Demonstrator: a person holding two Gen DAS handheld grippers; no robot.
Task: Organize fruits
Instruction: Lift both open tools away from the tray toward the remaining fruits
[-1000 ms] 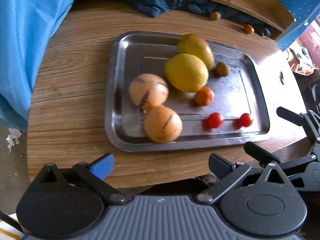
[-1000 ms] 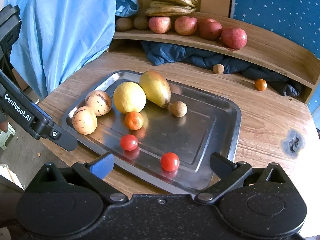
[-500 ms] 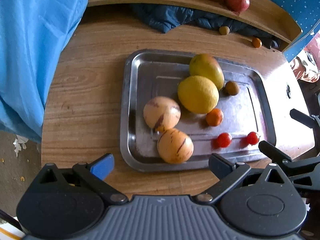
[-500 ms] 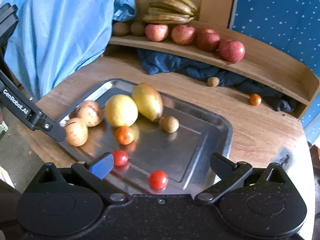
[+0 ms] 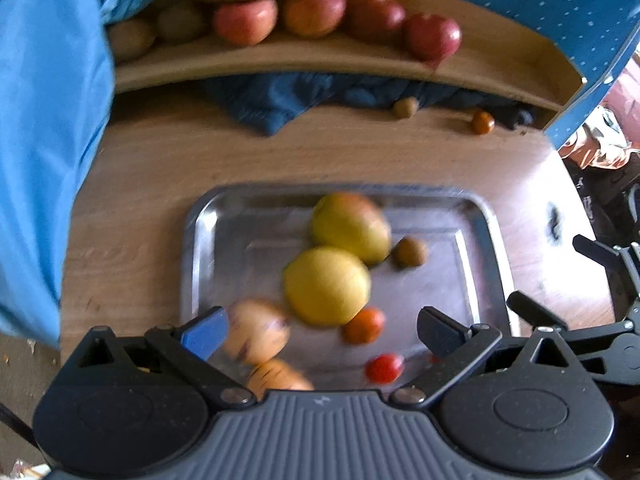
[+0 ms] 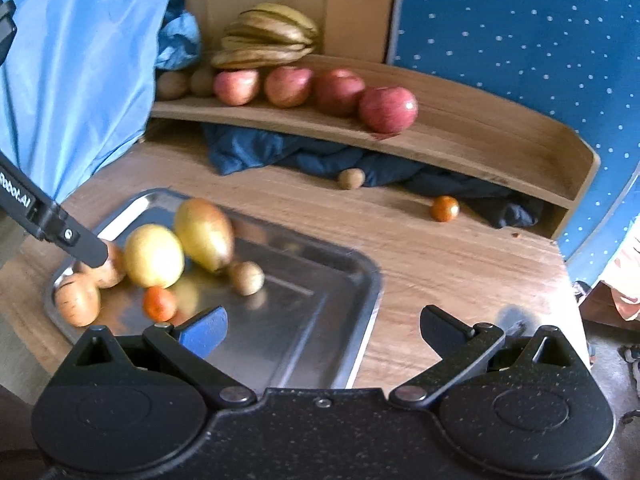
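A steel tray [image 5: 200, 240] [image 6: 352, 300] on the wooden table holds a mango [image 5: 352, 226] [image 6: 206, 234], a yellow round fruit [image 5: 326, 286] [image 6: 154, 256], two striped tan fruits [image 5: 256, 330] [image 6: 78, 300], a small orange fruit [image 5: 364, 325] [image 6: 159, 303], a brown kiwi-like fruit [image 5: 409, 252] [image 6: 248, 278] and a cherry tomato [image 5: 384, 368]. My left gripper [image 5: 320, 330] is open and empty over the tray's near edge. My right gripper [image 6: 324, 326] is open and empty over the tray's right part.
A curved wooden shelf [image 6: 480, 140] at the back carries several apples [image 6: 387, 109], bananas [image 6: 266, 36] and brown fruits [image 6: 172, 85]. A dark blue cloth [image 6: 320, 160] lies under it, with a loose brown fruit [image 6: 351, 179] and small orange fruit [image 6: 445, 208]. Blue fabric [image 6: 80, 60] hangs left.
Both grippers have tilted up and moved forward. The shelf with apples and bananas has come into the left view, and the tray has slid lower in both views. The jaws stay open.
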